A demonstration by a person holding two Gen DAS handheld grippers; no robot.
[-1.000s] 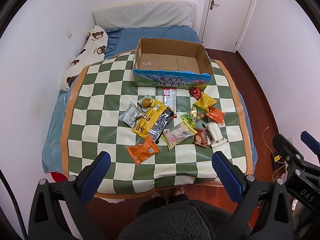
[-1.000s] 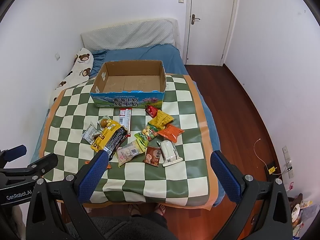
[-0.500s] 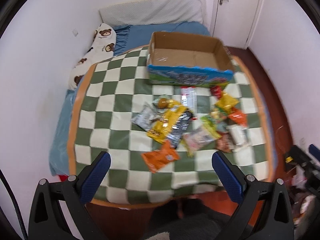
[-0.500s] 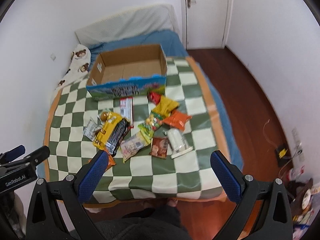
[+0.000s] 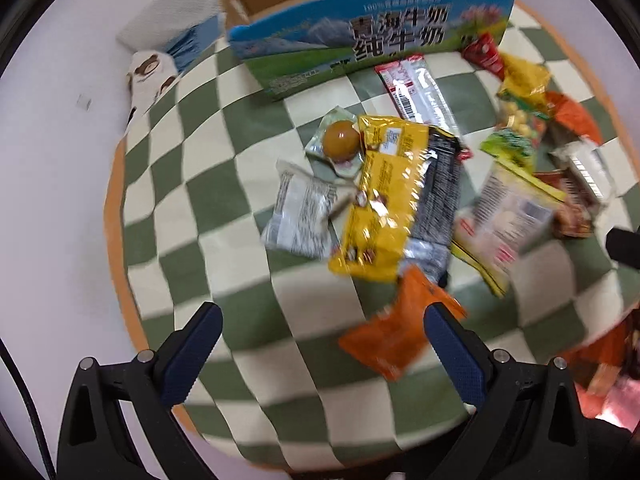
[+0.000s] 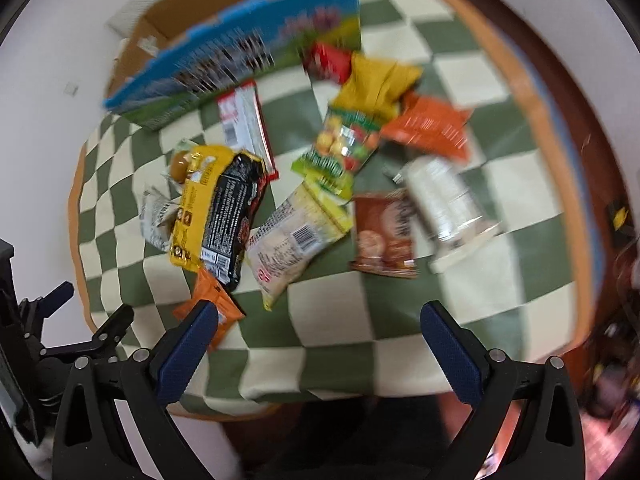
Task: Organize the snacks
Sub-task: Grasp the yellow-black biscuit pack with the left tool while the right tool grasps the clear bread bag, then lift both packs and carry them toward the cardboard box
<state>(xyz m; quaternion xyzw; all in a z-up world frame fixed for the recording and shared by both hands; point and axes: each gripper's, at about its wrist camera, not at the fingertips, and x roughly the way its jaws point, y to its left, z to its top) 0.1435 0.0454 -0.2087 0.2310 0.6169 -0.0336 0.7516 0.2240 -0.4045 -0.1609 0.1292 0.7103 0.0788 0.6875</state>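
Snack packets [image 5: 384,200] lie flat, overlapping, scattered before open empty-looking cardboard box [image 5: 360,36].

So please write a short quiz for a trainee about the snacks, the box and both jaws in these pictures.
1. True or false: the cardboard box already holds snacks.
2. Which packet lies nearest the left gripper: A the orange packet, B the red packet, C the brown packet?
3. What state are the jaws of the right gripper in?

Key: 1 false, as far as its inside shows; 2 A; 3 open, holding nothing.
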